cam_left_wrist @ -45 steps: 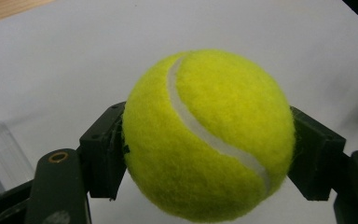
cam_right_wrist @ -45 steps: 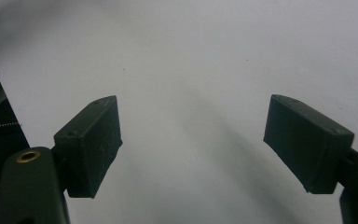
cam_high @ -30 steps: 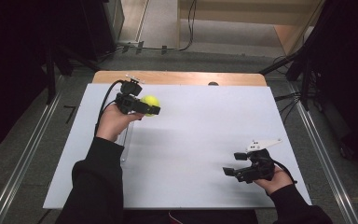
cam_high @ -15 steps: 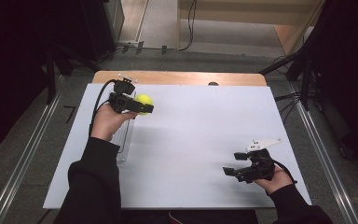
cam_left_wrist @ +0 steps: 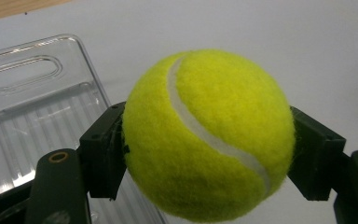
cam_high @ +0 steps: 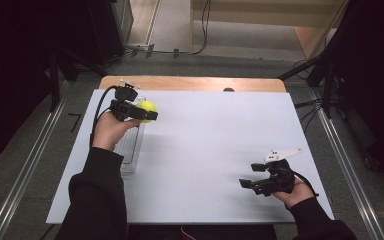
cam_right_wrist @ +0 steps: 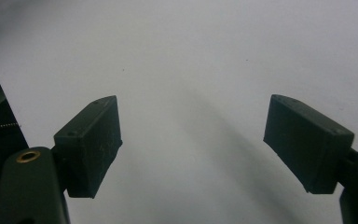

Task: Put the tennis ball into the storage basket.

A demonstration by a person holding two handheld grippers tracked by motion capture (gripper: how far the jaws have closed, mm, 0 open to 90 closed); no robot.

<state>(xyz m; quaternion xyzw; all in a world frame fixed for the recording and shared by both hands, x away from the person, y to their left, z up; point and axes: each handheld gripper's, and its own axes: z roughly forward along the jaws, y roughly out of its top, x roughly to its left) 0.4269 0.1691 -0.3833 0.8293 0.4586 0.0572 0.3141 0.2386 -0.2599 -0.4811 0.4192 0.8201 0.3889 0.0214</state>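
In the left gripper view the tennis ball (cam_left_wrist: 208, 135) covers the middle of the frame, hiding the table behind it and the inner faces of both jaws. The clear plastic tray (cam_left_wrist: 32, 107) at the left is cut off by the left and bottom edges. In the high view, the person's left sleeve (cam_high: 97, 200) covers the tray's near end at lower left.

Bright tabletop, dark surroundings, soft shadows
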